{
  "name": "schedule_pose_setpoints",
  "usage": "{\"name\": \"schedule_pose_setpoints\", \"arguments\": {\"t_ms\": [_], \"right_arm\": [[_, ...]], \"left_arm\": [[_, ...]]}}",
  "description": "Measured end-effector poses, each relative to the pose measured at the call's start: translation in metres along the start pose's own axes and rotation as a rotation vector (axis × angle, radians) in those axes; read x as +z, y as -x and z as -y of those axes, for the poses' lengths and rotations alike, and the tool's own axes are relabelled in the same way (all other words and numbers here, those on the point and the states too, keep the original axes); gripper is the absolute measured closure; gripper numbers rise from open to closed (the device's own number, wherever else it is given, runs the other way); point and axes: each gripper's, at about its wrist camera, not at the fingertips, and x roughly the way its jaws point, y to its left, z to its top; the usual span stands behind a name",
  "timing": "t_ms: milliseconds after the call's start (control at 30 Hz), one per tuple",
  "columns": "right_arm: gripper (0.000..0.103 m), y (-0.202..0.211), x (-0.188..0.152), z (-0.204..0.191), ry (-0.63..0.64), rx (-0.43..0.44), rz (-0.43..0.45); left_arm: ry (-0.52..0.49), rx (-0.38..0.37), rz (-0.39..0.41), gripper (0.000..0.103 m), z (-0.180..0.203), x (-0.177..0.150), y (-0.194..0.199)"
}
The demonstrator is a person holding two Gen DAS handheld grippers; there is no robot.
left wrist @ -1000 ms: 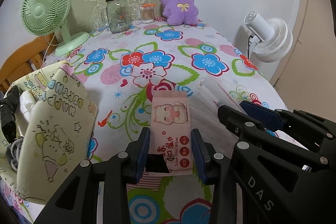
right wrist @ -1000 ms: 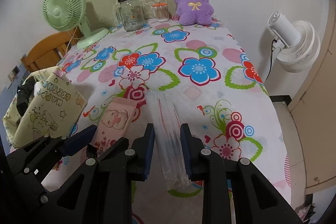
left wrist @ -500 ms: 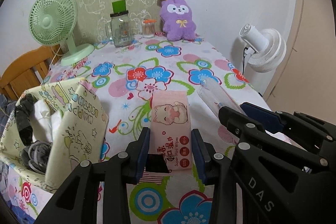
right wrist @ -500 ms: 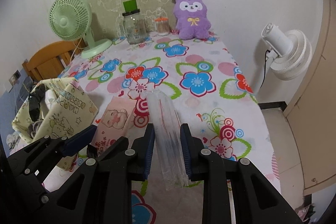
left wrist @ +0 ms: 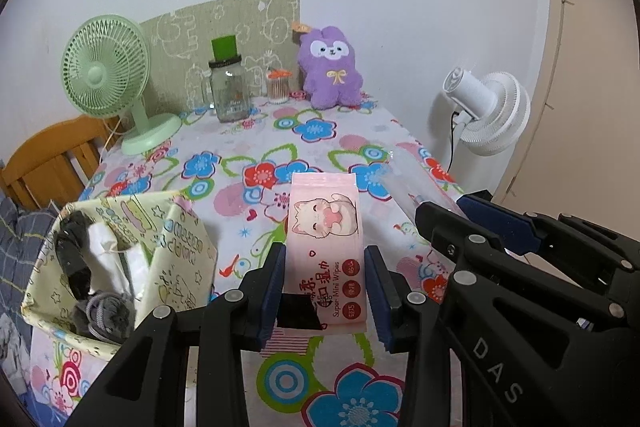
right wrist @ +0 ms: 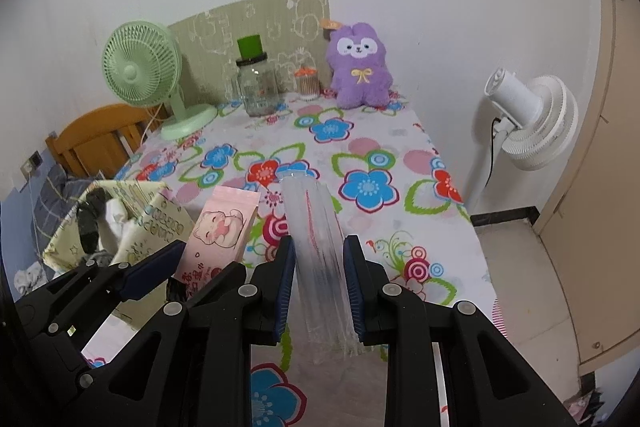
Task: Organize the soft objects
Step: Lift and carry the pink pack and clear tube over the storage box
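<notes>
- Left wrist view: the left gripper [left wrist: 325, 289] is clamped on the pink wipes pack [left wrist: 326, 247], which sticks out forward between the pads. A second ago the pack sat low over the tablecloth [left wrist: 320, 131]; now it is lifted, and the fabric bin [left wrist: 178, 255] at the left shows its open top (so the carry toward it looks under way).
- Same view, the bin: grey and dark socks [left wrist: 102, 311] and something white lie inside, with room left by my reading. It stands at the table's near-left edge, just beside the pack.
- Right wrist view: the right gripper [right wrist: 319, 287] is closed on a clear packet [right wrist: 316, 239] with a red stripe. It too has risen off the cloth since a second ago.
- Same view: the bin [right wrist: 160, 223] sits to the left, beyond the left gripper [right wrist: 192, 267]; both packs are held in the air, neither yet over the opening.
</notes>
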Motion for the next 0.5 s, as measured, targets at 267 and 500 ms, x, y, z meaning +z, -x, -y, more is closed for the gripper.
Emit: {"name": "schedule_pose_setpoints", "arguments": {"t_ms": [267, 500], "right_arm": [[0.075, 0.021, 0.009, -0.005, -0.005, 0.007, 0.040], [0.075, 0.037, 0.016, -0.017, 0.015, -0.026, 0.069]], "left_arm": [[-0.007, 0.007, 0.041, 0.063, -0.002, 0.010, 0.021], [-0.014, 0.006, 0.058, 0.063, -0.009, 0.015, 0.033]]}}
